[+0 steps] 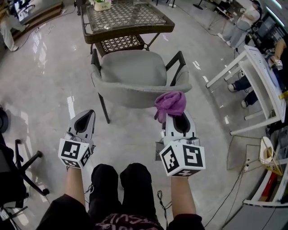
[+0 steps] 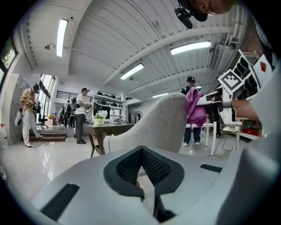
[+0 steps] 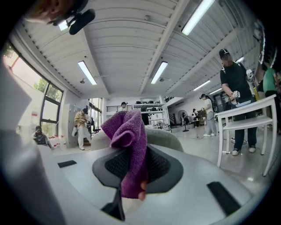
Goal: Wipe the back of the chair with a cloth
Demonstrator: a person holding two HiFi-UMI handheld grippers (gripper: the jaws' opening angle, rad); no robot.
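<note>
At the far left stands a black office chair [image 1: 20, 173] on castors, well apart from the work. Next comes the left gripper [image 1: 87, 117], its jaws together with nothing between them, held over bare floor near the left rear leg of the grey chair [image 1: 135, 74]. That chair faces away from the person, its curved back nearest to them. Beyond it a wicker table [image 1: 128, 24] with a glass top stands close against the seat front, a small flower pot [image 1: 102, 4] on its far edge. Right of centre, the purple cloth [image 1: 171, 104] is bunched at the right part of the chair back; actual contact cannot be made out. The right gripper [image 1: 179, 120] is clamped on the cloth, which droops over its jaws. Further right are a white table [image 1: 263, 78] with people around it and loose cables [image 1: 234, 188] on the floor.
</note>
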